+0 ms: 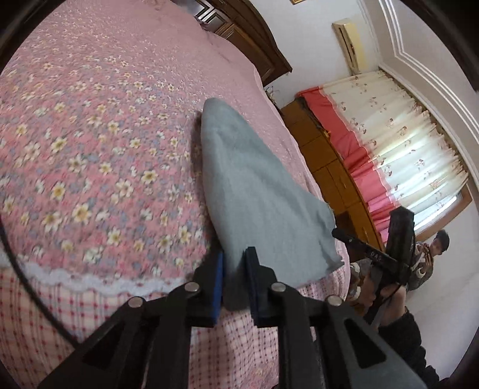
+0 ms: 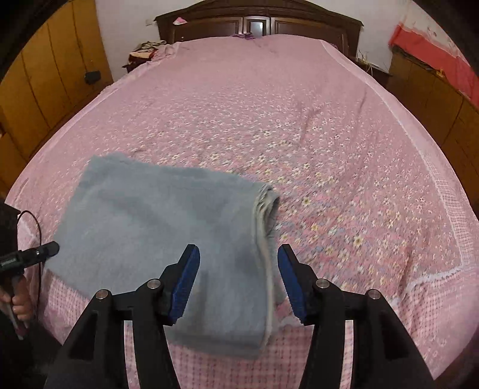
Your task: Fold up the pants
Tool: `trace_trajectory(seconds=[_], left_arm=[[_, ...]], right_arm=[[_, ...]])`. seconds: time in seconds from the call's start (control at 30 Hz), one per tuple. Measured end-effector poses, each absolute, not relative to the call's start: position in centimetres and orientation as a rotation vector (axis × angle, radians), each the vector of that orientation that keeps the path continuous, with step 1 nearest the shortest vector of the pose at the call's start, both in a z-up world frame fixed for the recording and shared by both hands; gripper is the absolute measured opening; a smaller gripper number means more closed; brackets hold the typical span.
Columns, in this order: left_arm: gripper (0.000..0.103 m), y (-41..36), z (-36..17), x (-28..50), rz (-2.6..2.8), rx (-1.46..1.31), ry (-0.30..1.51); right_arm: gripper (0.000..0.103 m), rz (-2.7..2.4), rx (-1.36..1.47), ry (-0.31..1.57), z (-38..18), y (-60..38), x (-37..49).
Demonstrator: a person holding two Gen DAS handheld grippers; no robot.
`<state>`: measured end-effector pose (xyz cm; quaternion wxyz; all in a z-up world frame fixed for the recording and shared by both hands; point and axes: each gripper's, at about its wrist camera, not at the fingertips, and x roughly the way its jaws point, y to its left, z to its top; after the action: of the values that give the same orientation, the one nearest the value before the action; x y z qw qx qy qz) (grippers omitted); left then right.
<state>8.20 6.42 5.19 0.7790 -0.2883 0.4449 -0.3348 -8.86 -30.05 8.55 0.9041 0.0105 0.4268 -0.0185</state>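
Grey-blue pants [image 2: 155, 227] lie folded at the near edge of a pink floral bed [image 2: 299, 119]. My left gripper [image 1: 235, 281] is shut on the pants [image 1: 248, 191] at one edge, its blue pads pinching the cloth and lifting it off the bed. My right gripper [image 2: 238, 281] is open, its blue pads spread either side of the near right part of the pants, around the seamed edge. The left gripper also shows at the left edge of the right wrist view [image 2: 30, 254], and the right gripper in the left wrist view [image 1: 389, 248].
A dark wooden headboard [image 2: 257, 24] stands at the far end of the bed. Wooden cabinets [image 2: 45, 74] line both sides. Curtains [image 1: 404, 143] cover a window. A seated person [image 1: 431, 254] is beyond the bed. A black cable [image 2: 36, 227] hangs by the left gripper.
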Motion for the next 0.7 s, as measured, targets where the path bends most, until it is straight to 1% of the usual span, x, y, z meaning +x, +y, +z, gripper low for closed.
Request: trace_trajectory(seconds=[0.07, 0.27, 0.37, 0.4, 0.43, 0.47, 0.5, 0.53, 0.6, 0.63, 0.7], left_arm=[[0.012, 7.2, 5.2, 8.1, -0.734, -0.646, 0.958], [0.012, 10.0, 5.1, 7.5, -0.731, -0.623, 0.948], [0.012, 10.8, 6.2, 7.8, -0.727, -0.571, 0.908], [0.012, 11.8, 6.7, 8.3, -0.724, -0.583, 0.886], [0.019, 12.5, 6.9, 8.8, -0.725, -0.609, 0.875], [0.032, 13.8, 6.9, 9.8, -0.722, -0.664, 0.867], [0.038, 14.6, 6.7, 10.5, -0.724, -0.711, 0.867], [0.041, 15.4, 6.5, 11.3, -0.736, -0.755, 0.876], [0.041, 15.8, 6.0, 13.6, -0.782, -0.761, 0.971], [0.041, 15.5, 6.1, 14.5, -0.795, -0.71, 1.006], [0.041, 14.5, 6.9, 16.5, -0.827, -0.581, 1.014]], right_arm=[[0.055, -0.05, 0.025, 0.895, 8.1, -29.7, -9.4], [0.055, -0.145, 0.001, 0.928, 7.6, -28.2, -11.5], [0.057, -0.103, -0.137, 0.775, 9.0, -21.1, -15.0], [0.065, -0.108, -0.179, 0.731, 9.0, -18.8, -15.7], [0.069, -0.112, -0.251, 0.662, 8.7, -15.1, -16.4], [0.074, -0.109, -0.301, 0.617, 8.2, -12.6, -16.7], [0.075, -0.111, -0.359, 0.576, 7.3, -9.9, -16.6], [0.075, -0.126, -0.419, 0.542, 6.3, -7.5, -16.3], [0.074, -0.153, -0.565, 0.51, 3.4, -3.1, -14.8], [0.074, -0.16, -0.6, 0.514, 2.4, -2.1, -14.3], [0.074, -0.175, -0.662, 0.495, 0.5, -0.1, -13.5]])
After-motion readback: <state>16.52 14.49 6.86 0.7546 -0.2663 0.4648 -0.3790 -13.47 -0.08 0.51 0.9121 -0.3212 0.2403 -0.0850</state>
